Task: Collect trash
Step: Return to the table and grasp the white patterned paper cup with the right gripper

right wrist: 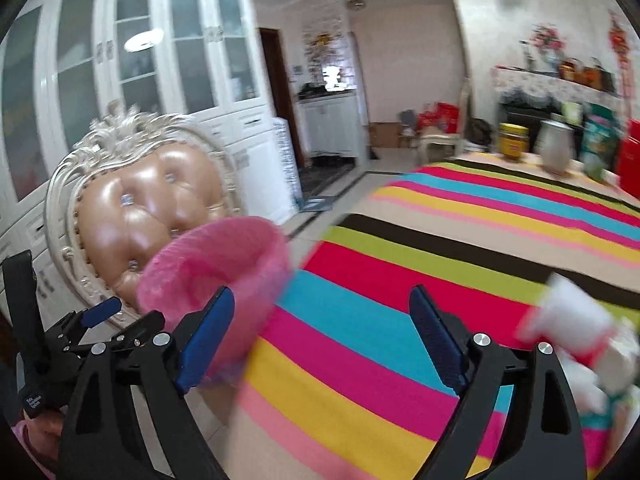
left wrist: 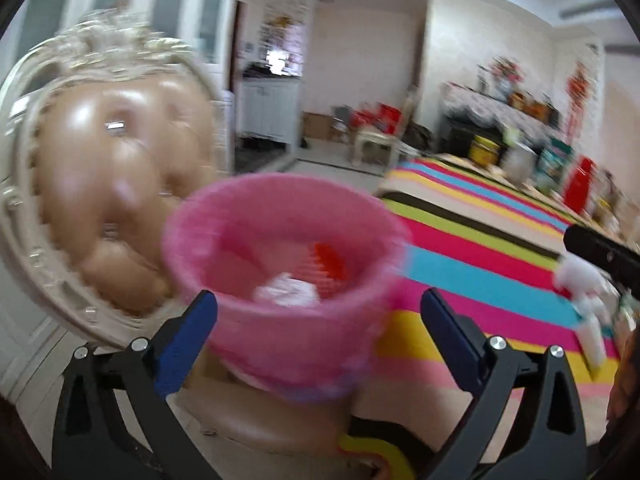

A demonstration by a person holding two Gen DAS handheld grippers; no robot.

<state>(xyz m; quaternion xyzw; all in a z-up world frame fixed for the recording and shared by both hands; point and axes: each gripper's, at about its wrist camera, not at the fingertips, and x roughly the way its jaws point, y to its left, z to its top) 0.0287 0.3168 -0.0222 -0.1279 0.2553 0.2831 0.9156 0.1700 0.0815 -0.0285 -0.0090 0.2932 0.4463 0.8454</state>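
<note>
A pink mesh trash basket (left wrist: pixel 280 276) stands on a chair seat (left wrist: pixel 264 420) beside the striped table. It holds crumpled white paper (left wrist: pixel 286 290) and a red scrap (left wrist: pixel 330 262). My left gripper (left wrist: pixel 320 320) is open, its blue pads either side of the basket's near wall. My right gripper (right wrist: pixel 322 328) is open and empty over the table edge; the basket (right wrist: pixel 216 268) sits just past its left pad. White and red wrappers (right wrist: pixel 572 332) lie on the table at the right; they also show in the left wrist view (left wrist: pixel 580 284).
An ornate chair back (right wrist: pixel 140 208) rises behind the basket. The table has a striped cloth (right wrist: pixel 440 280), with a yellow jar (right wrist: pixel 513 141), a metal jug (right wrist: pixel 556 148) and packages at its far end. White cabinets (right wrist: pixel 140 60) line the left wall.
</note>
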